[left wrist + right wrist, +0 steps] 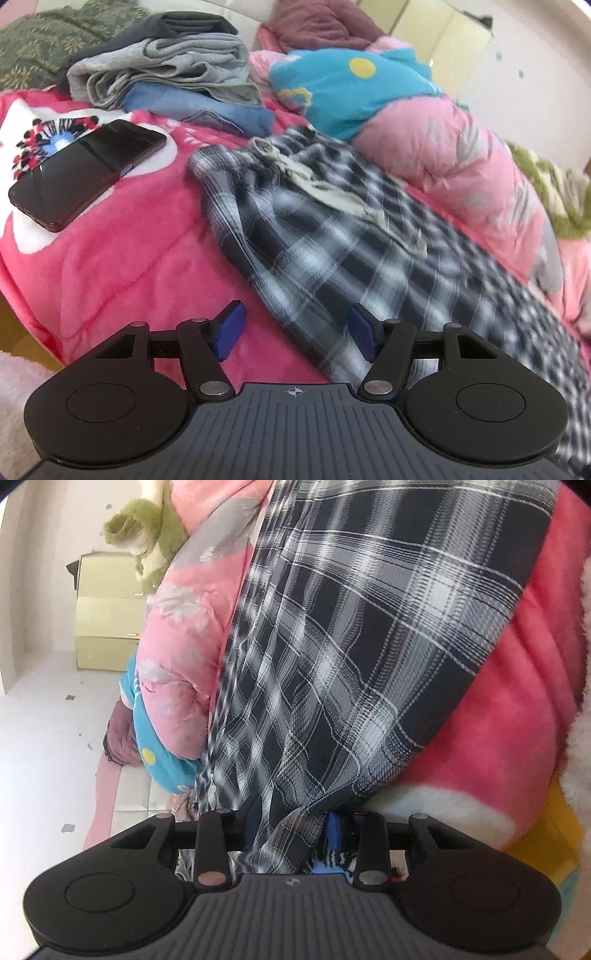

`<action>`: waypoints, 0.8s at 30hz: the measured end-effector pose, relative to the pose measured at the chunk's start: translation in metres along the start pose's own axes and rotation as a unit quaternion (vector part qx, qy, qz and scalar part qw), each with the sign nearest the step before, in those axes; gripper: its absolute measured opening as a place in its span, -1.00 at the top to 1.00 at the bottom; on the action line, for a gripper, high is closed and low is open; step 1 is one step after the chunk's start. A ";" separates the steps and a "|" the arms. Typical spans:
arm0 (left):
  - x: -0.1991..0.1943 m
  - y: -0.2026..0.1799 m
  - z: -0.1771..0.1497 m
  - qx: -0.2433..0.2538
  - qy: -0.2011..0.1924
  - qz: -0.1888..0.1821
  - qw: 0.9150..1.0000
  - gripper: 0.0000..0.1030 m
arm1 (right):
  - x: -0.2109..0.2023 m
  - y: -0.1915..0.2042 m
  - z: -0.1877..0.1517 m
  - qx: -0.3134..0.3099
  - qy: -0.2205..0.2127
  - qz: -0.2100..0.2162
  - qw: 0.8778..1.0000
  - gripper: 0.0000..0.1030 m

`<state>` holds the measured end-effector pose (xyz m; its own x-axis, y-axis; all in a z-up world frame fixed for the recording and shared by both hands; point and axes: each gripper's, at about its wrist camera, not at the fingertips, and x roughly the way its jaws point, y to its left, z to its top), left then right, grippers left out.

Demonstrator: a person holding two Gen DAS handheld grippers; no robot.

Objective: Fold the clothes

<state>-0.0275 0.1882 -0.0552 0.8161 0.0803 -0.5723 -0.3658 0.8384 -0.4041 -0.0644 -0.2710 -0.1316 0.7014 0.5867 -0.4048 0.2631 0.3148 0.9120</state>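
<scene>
Your left claw [295,330] is standing wide, its blue pads [229,329] gripping nothing, hovering just above the pink fleece blanket [140,258] on the bed. The plaid garment [332,251] is lying ahead of it and to its right, its near edge passing between the pads and under the right one. A pale drawstring [321,184] is trailing across the garment's far end. Ahead and to the left, a black phone [85,173] is resting flat on the blanket. Beyond that, a stack of folded clothes [166,70] in grey, dark and blue is sitting well apart from the claw.

Your right claw [291,830] is pinching shut on a bunched fold of the same plaid garment [369,635], which is stretching away from it, taut, over the blanket. Left of the cloth, a pink quilt [184,627] is piling up, with a green plush toy [147,528] beyond it.
</scene>
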 end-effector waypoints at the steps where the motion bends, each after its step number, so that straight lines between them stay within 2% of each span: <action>1: 0.002 0.004 0.002 -0.010 -0.005 -0.002 1.000 -0.15 | 0.000 0.001 -0.001 -0.006 -0.001 -0.003 1.000 0.27; 6: 0.014 0.024 0.012 -0.064 -0.028 -0.014 0.997 0.02 | -0.002 0.001 -0.001 -0.013 -0.007 -0.007 1.000 0.29; 11: 0.026 0.037 0.022 -0.096 -0.043 -0.011 0.994 0.32 | -0.004 -0.001 0.000 -0.017 -0.010 -0.011 1.000 0.36; 13: 0.028 0.041 0.025 -0.101 -0.048 -0.007 0.994 0.67 | -0.003 0.000 0.001 -0.021 -0.013 -0.015 1.000 0.46; 14: 0.028 0.043 0.026 -0.105 -0.049 -0.007 0.993 0.76 | -0.002 0.000 0.001 -0.023 -0.014 -0.017 0.999 0.50; 16: 0.028 0.046 0.027 -0.113 -0.054 -0.011 0.992 0.92 | -0.001 0.003 0.002 -0.036 -0.021 -0.027 0.999 0.78; 19: 0.026 0.046 0.030 -0.122 -0.067 -0.028 0.990 0.95 | -0.004 0.014 0.003 -0.075 -0.047 -0.034 0.996 0.93; 24: 0.024 0.032 0.047 -0.131 -0.085 -0.066 0.986 0.96 | -0.012 0.050 0.009 -0.158 -0.099 -0.022 0.982 0.94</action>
<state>0.0012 0.2425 -0.0480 0.9193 0.0868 -0.3839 -0.3359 0.6812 -0.6505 -0.0536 -0.2687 -0.0803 0.8169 0.4214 -0.3938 0.0989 0.5703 0.8154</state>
